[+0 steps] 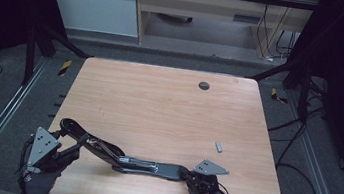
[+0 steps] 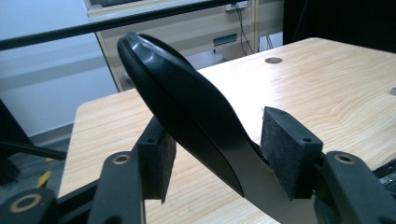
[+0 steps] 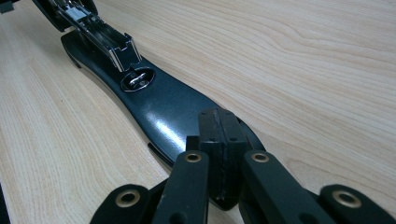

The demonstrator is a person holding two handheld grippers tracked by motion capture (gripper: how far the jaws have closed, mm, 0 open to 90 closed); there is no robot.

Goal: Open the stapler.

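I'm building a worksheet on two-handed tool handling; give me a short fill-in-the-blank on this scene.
1. The opened black stapler lies on a ____ table.
2. The right gripper has its jaws pressed together over the stapler's ____.
3. The left gripper has its pads on either side of the stapler's raised ____ arm.
4. The loose small grey piece lies on the table to the person's ____ of the stapler.

Missing words: wooden; base; top; right

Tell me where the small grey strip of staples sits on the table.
In the high view, the staple strip lies loose on the table's right half, just beyond the right tongs and the opened stapler, nearer the right edge.
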